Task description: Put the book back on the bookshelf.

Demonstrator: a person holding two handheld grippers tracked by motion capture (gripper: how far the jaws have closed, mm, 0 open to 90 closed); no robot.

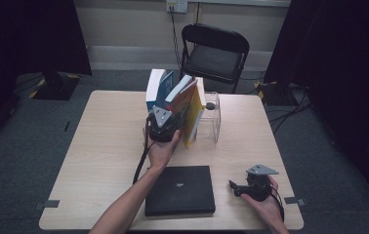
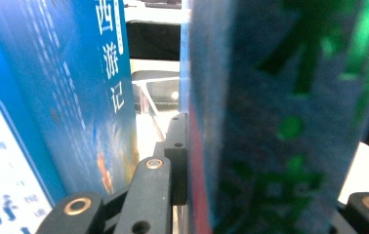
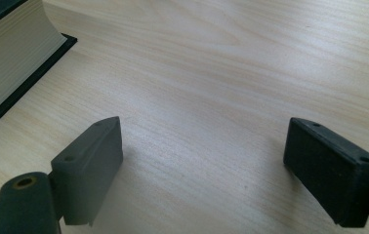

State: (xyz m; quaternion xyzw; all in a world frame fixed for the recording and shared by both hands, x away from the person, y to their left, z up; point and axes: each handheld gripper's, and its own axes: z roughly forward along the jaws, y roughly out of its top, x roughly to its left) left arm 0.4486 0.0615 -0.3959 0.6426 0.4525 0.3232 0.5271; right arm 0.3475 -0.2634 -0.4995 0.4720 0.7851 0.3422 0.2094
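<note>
Left tool [image 1: 165,126] clenched on a blue-green book [image 2: 270,126] standing among upright books at the desk's [image 1: 109,146] far middle, beside a clear stand [image 1: 211,122]. Right tool [image 1: 243,187] released, resting near a black book [image 1: 180,190].

Risk: the leaning yellow book [image 1: 192,114] may topple if nudged.

Held book upright, long axis vertical, spine toward the person.

High view looks down on the table [image 1: 104,146]; tool views sit close, sharing its black book [image 1: 180,190].

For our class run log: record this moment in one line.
left gripper: shut on blue book with green lettering | right gripper: open above table | black book: flat
</note>
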